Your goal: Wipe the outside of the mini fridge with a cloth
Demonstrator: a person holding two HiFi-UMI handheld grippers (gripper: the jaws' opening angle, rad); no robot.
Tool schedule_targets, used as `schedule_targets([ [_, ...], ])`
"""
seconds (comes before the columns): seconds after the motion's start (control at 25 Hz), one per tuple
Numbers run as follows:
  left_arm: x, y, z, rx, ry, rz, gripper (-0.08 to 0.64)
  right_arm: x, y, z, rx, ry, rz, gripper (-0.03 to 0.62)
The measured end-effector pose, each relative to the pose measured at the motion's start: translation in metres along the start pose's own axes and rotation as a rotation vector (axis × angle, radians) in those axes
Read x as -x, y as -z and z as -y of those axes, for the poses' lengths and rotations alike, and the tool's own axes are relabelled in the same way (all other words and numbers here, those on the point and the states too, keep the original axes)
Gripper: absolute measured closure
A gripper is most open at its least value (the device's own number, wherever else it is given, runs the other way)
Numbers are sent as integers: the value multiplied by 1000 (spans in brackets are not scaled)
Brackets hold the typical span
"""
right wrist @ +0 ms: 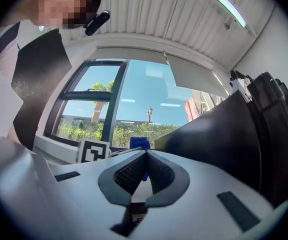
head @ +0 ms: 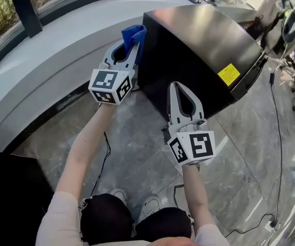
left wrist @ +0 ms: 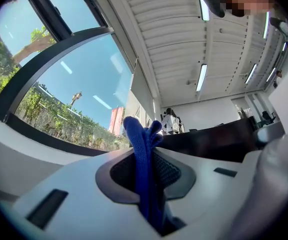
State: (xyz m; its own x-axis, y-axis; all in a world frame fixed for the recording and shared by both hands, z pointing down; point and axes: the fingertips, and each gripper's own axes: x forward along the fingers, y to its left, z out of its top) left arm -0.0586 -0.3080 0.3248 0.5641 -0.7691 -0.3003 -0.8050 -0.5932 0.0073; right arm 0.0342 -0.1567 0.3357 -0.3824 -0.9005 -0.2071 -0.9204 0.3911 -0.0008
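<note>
In the head view, a folded blue cloth (head: 133, 35) is held by the left tongs (head: 129, 49) at the left side of the glossy black box-shaped mini fridge (head: 204, 45). In the left gripper view, the cloth is clamped between the jaws. In the right gripper view, the right tongs (right wrist: 145, 154) are closed and empty.

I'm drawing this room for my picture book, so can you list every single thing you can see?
mini fridge: one, black, on the floor beside the ledge
label: one, yellow, on the fridge's side
cloth: one, blue, at the fridge's near corner
ledge: one, white, curved, at left
cables: several, black, across the floor
floor: grey stone tiles
shoes: two, white, bottom middle
left hand-held gripper: white, shut on the cloth
right hand-held gripper: white, shut, empty, before the fridge
</note>
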Motion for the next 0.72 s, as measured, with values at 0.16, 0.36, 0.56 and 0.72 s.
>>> schedule_targets([
  [0.16, -28, -2, -22, 39, -65, 14, 500, 10, 2, -7, -20, -3, 11, 580],
  [0.36, -44, 0, -23, 0, -42, 22, 500, 10, 15, -7, 29, -3, -13, 580],
  [0.56, -54, 2, -3, -50, 25, 0, 500, 12, 26, 4, 2, 22, -30, 580],
  [0.72, -54, 4, 14, -53, 57, 3, 500, 14, 28, 7, -4, 22, -34, 580],
])
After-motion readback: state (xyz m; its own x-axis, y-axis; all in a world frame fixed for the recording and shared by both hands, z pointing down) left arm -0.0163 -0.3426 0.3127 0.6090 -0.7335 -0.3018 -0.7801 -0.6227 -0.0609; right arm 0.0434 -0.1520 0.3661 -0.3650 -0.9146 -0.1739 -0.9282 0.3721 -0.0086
